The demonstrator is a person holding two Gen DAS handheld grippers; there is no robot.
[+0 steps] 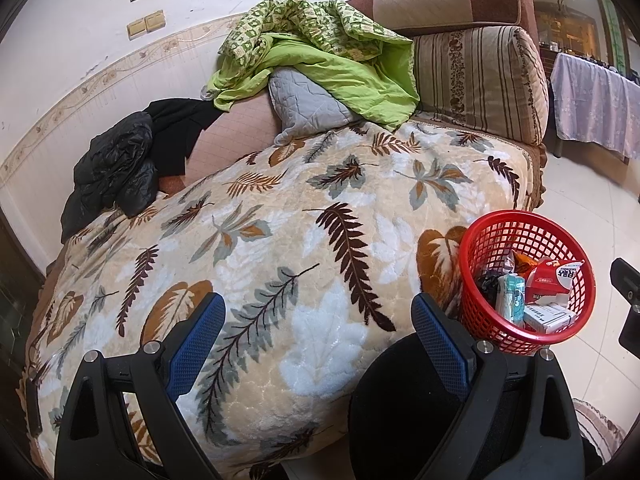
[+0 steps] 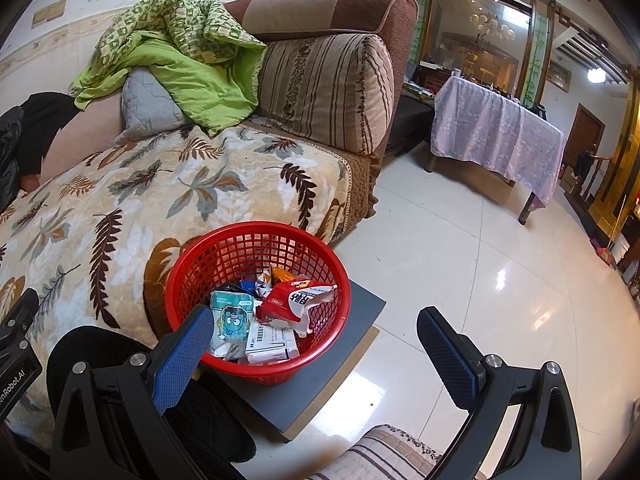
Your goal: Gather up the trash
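Note:
A red plastic basket (image 2: 256,248) stands on a grey board (image 2: 320,380) beside the sofa; it also shows in the left wrist view (image 1: 520,232). It holds trash: a red snack wrapper (image 2: 294,300), a teal tissue pack (image 2: 232,320), a white box (image 2: 272,346) and crumpled pieces. My left gripper (image 1: 318,324) is open and empty above the leaf-patterned blanket (image 1: 260,240). My right gripper (image 2: 316,340) is open and empty, just right of and above the basket's near rim.
The sofa carries a green quilt (image 1: 316,44), a grey pillow (image 1: 308,104), a striped cushion (image 1: 480,80) and a black jacket (image 1: 116,168). A table with a lilac cloth (image 2: 496,136) stands on the glossy tile floor (image 2: 480,264). A striped cushion (image 2: 384,456) lies at the bottom.

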